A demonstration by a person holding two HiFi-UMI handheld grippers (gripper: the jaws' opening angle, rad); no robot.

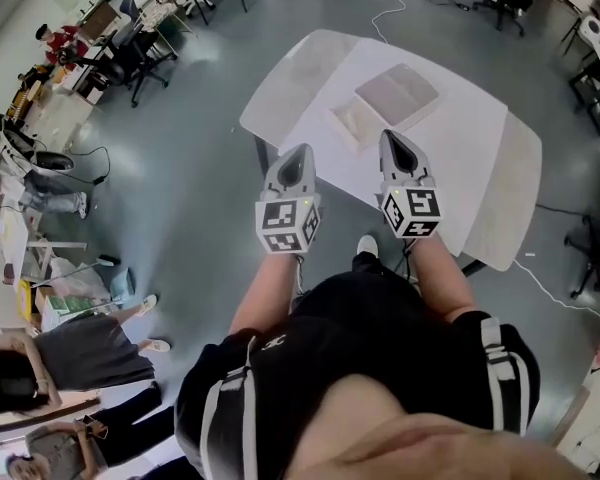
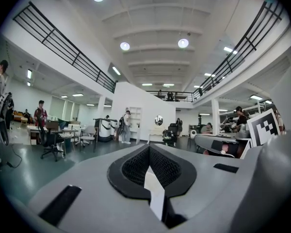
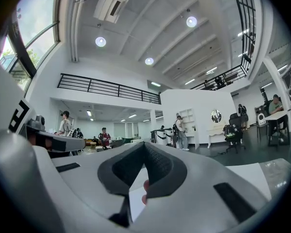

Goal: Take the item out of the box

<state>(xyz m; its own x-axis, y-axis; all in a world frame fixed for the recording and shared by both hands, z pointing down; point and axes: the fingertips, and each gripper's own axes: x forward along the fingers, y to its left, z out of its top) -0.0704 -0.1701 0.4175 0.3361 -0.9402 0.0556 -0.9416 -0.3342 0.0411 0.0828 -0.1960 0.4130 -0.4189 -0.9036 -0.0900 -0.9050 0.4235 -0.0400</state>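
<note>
**Before the reach — both grippers empty, box untouched on the table**

We judge the task not yet begun: our left gripper (image 1: 297, 156) and right gripper (image 1: 396, 140) hover side by side at the near edge of the white table (image 1: 480, 168), each with its jaws pressed together on nothing (their own views look out level across the hall, not down at the work). The flat grey box (image 1: 397, 93) lies at 12 o'clock from the right gripper, a paler flat piece (image 1: 355, 120) just beside it at its 7 o'clock — whether that is a lid or the item, we cannot tell. The box lies flat, its long axis seemingly running 8 to 2 o'clock. Next, we think: tilt down, spread the jaws, reach forward.
</note>
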